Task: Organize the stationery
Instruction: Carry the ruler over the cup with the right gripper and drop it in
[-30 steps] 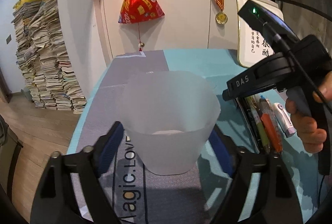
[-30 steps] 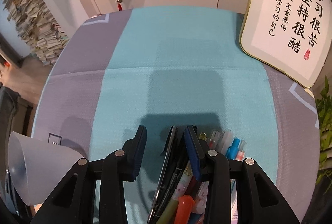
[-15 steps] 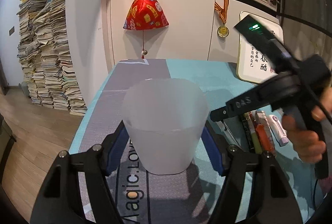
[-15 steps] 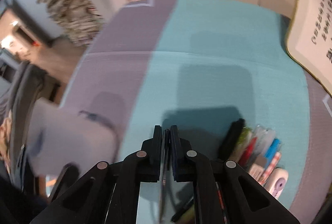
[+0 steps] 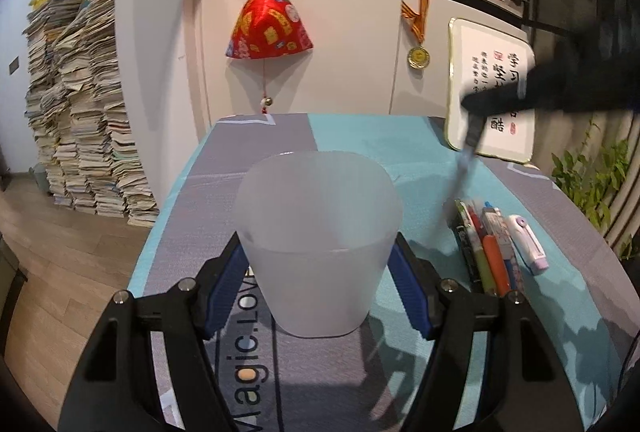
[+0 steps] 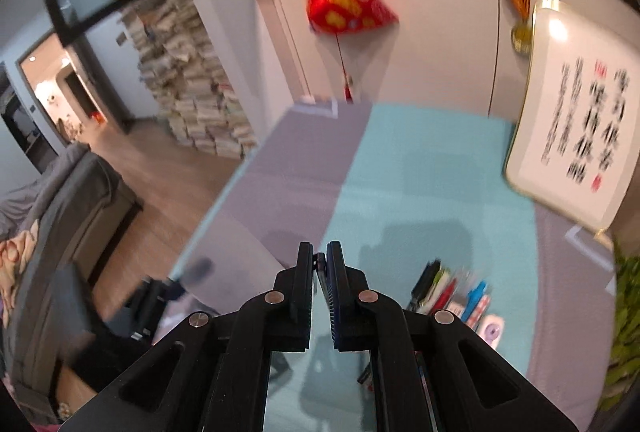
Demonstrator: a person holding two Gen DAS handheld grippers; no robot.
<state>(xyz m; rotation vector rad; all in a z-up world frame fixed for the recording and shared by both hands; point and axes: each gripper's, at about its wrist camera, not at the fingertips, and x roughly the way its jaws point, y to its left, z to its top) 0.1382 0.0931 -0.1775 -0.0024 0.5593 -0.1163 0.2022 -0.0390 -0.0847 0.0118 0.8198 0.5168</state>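
A frosted translucent cup point(image 5: 320, 252) stands upright on the grey and teal table mat point(image 5: 360, 139). My left gripper point(image 5: 318, 272) is shut on it, blue pads against both sides. Right of the cup, several pens point(image 5: 488, 248) lie in a row with a white and pink correction tape point(image 5: 526, 238). My right gripper point(image 5: 470, 103), blurred, hangs above them, shut on a thin pen point(image 5: 466, 159) that points down. In the right wrist view my right gripper point(image 6: 320, 260) pinches the pen's dark end point(image 6: 320, 266), with the row of pens point(image 6: 452, 288) lower right.
A framed calligraphy board point(image 5: 492, 87) leans at the table's back right, beside a green plant point(image 5: 592, 183). A red ornament point(image 5: 268, 27) hangs on the wall behind. Tall stacks of books point(image 5: 80, 111) stand on the floor past the table's left edge. A grey sofa point(image 6: 60, 211) lies left.
My left jaws closed onto the cup. My right jaws closed on one pen from the row and lifted it well above the table, swinging to the left.
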